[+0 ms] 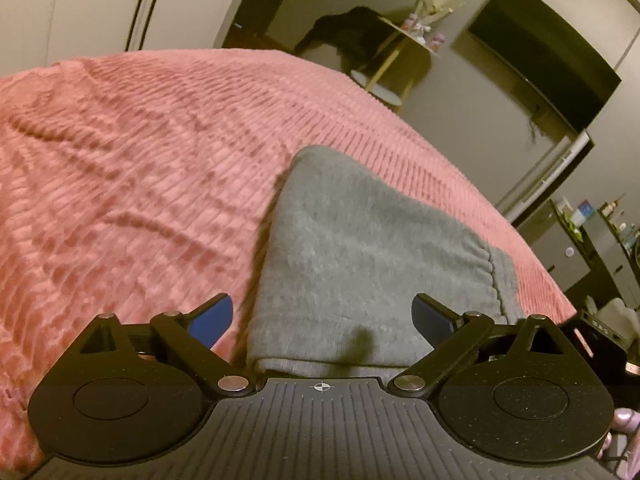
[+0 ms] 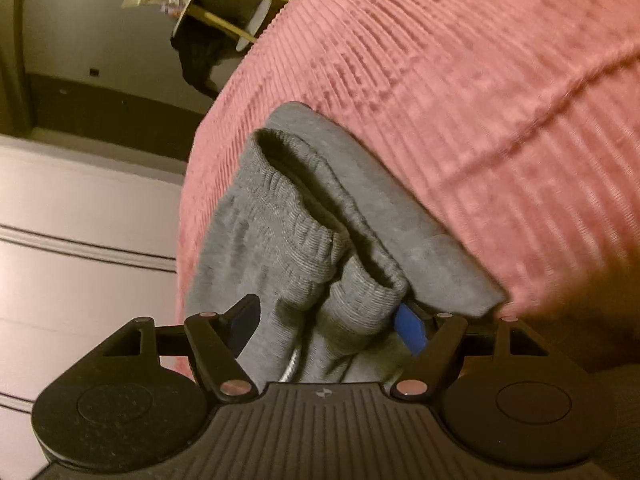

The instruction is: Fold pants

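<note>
Grey sweatpants (image 1: 360, 248) lie folded into a small stack on the pink ribbed bedspread (image 1: 140, 168), near its right edge. My left gripper (image 1: 322, 318) hovers over the near end of the stack, open wide, with its blue pads (image 1: 212, 320) clear of the cloth. In the right wrist view the pants (image 2: 280, 240) show their elastic waistband and ribbed cuffs, bunched at the near end. My right gripper (image 2: 328, 326) is open with that bunch lying loosely between its fingers; the cloth brushes the blue pad (image 2: 410, 330) on the right. A drawstring tip pokes out near the gripper body.
Beyond the bed's far edge stands a small round side table (image 1: 404, 36) with a bag on it and a dark garment (image 1: 352, 32) draped beside it. A black TV (image 1: 548, 56) hangs on the wall; a cabinet with bottles (image 1: 600, 220) stands at the right.
</note>
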{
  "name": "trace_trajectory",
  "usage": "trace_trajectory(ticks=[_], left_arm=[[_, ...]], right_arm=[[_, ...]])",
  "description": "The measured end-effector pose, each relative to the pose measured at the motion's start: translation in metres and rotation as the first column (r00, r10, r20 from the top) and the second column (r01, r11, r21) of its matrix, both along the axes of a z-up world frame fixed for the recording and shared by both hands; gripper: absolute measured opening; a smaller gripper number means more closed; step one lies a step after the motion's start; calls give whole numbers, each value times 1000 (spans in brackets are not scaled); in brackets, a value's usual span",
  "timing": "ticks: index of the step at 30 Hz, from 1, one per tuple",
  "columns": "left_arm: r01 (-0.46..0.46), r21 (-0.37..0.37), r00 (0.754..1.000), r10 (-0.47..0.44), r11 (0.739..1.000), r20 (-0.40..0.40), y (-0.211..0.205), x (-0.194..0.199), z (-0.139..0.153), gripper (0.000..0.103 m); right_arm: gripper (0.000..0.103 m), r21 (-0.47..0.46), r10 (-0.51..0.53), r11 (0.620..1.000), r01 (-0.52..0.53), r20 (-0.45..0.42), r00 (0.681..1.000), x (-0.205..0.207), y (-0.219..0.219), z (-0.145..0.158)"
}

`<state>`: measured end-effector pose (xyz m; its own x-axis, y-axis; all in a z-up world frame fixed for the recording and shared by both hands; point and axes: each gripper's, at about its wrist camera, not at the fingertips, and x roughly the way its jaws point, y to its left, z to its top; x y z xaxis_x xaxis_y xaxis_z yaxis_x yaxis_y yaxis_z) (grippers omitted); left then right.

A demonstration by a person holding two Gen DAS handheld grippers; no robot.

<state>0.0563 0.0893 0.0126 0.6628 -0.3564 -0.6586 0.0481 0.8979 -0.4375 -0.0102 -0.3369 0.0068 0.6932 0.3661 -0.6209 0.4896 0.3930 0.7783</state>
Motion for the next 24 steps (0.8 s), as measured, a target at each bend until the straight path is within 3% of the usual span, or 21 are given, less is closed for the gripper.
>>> trace_trajectory(ticks=[1, 4, 6, 9, 10, 11, 13, 15, 18, 21, 24], left_arm=[[3, 3, 1000, -3, 1000, 1, -1, -1, 0, 100], [17, 5, 1000, -17, 1000, -11, -3, 1, -3, 100], [22, 6, 1000, -22, 1000, -18, -4, 5, -6, 100], [20, 7, 999, -20, 1000, -32, -5, 9, -9, 100], [17, 9, 999, -17, 1000, -38, -5, 9, -10, 100], [15, 11, 999, -14, 1000, -46, -5, 11, -12, 100], [5, 9, 998, -4, 1000, -59, -3, 13, -14, 100], [-11, 4, 998, 11, 1000, -61, -1, 12, -14, 100], [-23, -13, 998, 23, 1000, -55, 3, 11, -12, 100], [-1, -14, 999, 0, 1000, -46, 0, 8, -10, 100], [115, -24, 993, -116, 993, -23, -8, 3, -5, 100]], right_arm=[[74, 3, -12, 1000, 12, 5, 1000, -1, 4, 0], [58, 47, -55, 997, 53, 41, 998, 0, 8, -8], [57, 126, -96, 988, 86, 81, 992, 1, 7, -16], [65, 212, -128, 972, 103, 106, 986, 6, 6, -25], [65, 222, -121, 970, 95, 103, 987, 10, 8, -27], [57, 214, -114, 973, 91, 98, 989, 13, 10, -28], [45, 113, -75, 992, 64, 94, 993, 18, 17, -21], [42, -49, -19, 998, 25, 112, 993, 17, 28, 0], [40, -252, 63, 968, -13, 192, 979, 12, 44, 36], [40, -262, 65, 965, 15, 292, 954, 4, 48, 58], [40, -255, 80, 967, 9, 335, 939, 4, 50, 74]])
